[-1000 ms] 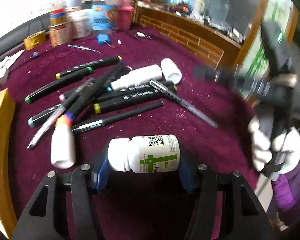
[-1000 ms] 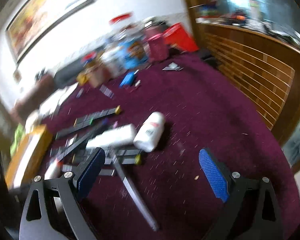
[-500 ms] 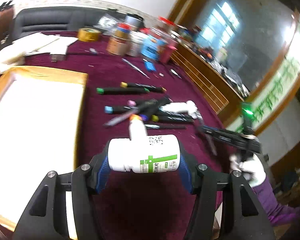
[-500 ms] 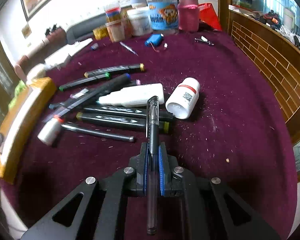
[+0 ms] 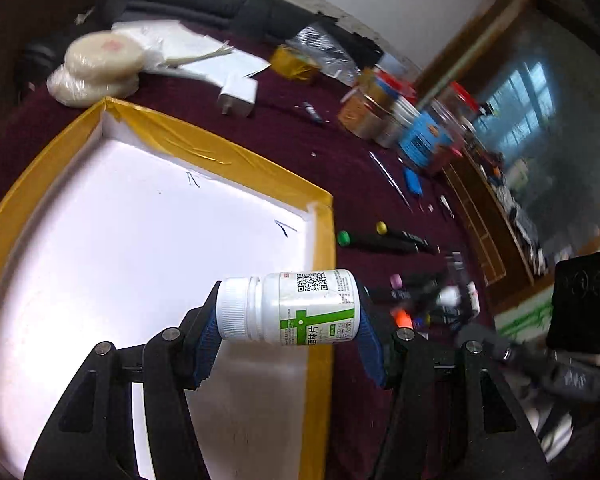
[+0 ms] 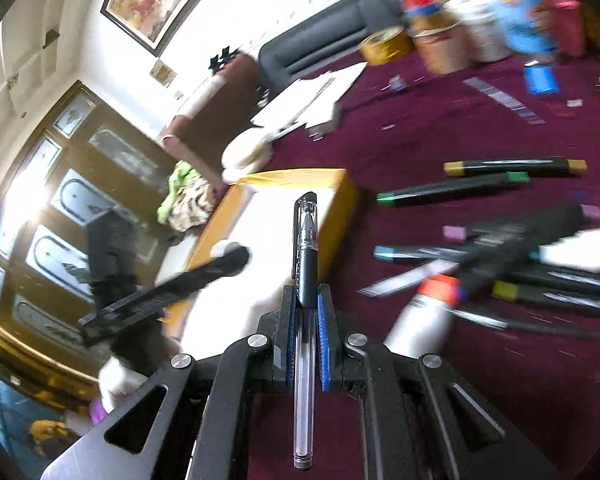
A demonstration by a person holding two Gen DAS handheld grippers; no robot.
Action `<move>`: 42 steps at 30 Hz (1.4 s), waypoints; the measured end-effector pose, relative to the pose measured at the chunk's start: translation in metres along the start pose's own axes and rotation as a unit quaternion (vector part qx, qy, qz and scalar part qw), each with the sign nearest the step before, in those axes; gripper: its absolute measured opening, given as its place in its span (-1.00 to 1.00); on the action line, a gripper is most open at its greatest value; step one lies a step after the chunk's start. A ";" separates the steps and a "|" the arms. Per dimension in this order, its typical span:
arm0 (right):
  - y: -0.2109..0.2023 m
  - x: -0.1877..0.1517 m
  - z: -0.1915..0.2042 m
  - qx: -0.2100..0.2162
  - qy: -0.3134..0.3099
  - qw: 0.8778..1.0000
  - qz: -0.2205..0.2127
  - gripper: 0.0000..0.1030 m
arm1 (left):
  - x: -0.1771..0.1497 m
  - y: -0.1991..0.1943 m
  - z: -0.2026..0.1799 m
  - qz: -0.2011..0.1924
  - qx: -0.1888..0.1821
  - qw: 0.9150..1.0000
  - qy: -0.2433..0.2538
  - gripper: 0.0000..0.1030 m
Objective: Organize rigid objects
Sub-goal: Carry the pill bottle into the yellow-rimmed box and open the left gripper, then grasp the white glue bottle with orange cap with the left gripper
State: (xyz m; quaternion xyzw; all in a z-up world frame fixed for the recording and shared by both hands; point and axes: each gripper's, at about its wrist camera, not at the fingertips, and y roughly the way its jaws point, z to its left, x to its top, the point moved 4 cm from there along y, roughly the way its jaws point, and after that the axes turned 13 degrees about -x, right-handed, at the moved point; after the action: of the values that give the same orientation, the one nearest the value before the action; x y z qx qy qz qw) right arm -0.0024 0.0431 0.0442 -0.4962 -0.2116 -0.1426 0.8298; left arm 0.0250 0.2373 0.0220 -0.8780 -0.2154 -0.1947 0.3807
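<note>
My left gripper point(image 5: 288, 316) is shut on a white pill bottle point(image 5: 288, 306) with a green cross label, held sideways in the air over the right edge of the yellow-rimmed white box point(image 5: 324, 264). My right gripper point(image 6: 306, 320) is shut on a black gel pen point(image 6: 306, 264) that points forward toward the same box point(image 6: 340, 188). Several markers point(image 6: 452, 190) and a white glue bottle point(image 6: 420, 324) lie on the maroon cloth to the right. The left gripper shows blurred in the right wrist view point(image 6: 168, 288).
Jars and tins point(image 5: 400, 120) stand at the back of the table, with yellow tape point(image 6: 386, 44), papers point(image 5: 188, 48), a white charger point(image 5: 238, 96) and wrapped round cakes point(image 5: 96, 70) near the box. A wooden ledge point(image 5: 488, 232) borders the table's right side.
My left gripper carried the bottle left, from above the cloth to over the box's edge. My right gripper closed on the pen, lifted it, and swung left toward the box.
</note>
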 end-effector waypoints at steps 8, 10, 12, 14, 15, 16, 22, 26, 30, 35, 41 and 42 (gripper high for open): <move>0.085 0.034 0.047 -0.013 0.018 0.999 0.041 -0.83 | 0.012 0.021 0.037 -0.020 -0.023 0.997 -0.067 0.11; 0.095 0.038 0.046 -0.024 0.025 0.998 0.048 -0.83 | 0.014 0.024 0.041 -0.019 -0.023 0.997 -0.072 0.10; 0.100 0.041 0.048 -0.035 0.030 0.998 0.052 -0.83 | 0.013 0.025 0.045 -0.018 -0.024 0.996 -0.079 0.11; 0.103 0.042 0.047 -0.045 0.028 0.997 0.056 -0.83 | 0.012 0.023 0.047 -0.017 -0.025 0.996 -0.082 0.15; 0.103 0.043 0.046 -0.050 0.029 0.997 0.059 -0.83 | 0.012 0.022 0.047 -0.019 -0.024 0.996 -0.081 0.18; 0.105 0.044 0.046 -0.051 0.032 0.996 0.062 -0.82 | 0.012 0.018 0.046 -0.024 -0.020 0.997 -0.076 0.20; 0.115 0.051 0.041 -0.070 0.040 0.995 0.057 -0.72 | 0.008 0.008 0.059 -0.048 -0.031 0.992 -0.117 0.45; 0.090 0.050 0.041 -0.074 0.021 0.997 0.024 -0.52 | 0.000 0.002 0.061 -0.071 -0.041 0.986 -0.144 0.45; 0.049 0.046 0.026 -0.087 0.011 0.996 -0.025 -0.34 | -0.017 -0.003 0.053 -0.101 -0.038 0.981 -0.160 0.45; -0.002 0.035 -0.005 -0.112 0.008 0.990 -0.082 -0.34 | -0.024 -0.002 0.033 -0.107 -0.050 0.982 -0.149 0.51; -0.066 0.016 -0.037 -0.208 -0.022 0.959 -0.191 0.49 | -0.020 -0.034 -0.050 -0.135 -0.021 0.991 -0.013 0.59; -0.073 0.014 -0.044 -0.224 -0.020 0.952 -0.207 0.53 | -0.023 -0.030 -0.065 -0.120 -0.011 0.993 0.014 0.59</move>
State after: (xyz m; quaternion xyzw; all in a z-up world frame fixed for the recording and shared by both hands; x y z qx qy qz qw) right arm -0.0132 -0.0300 0.0887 -0.6171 -0.2892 -0.3449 0.6454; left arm -0.0209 0.2014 0.0691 -0.8470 -0.3121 -0.2531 0.3480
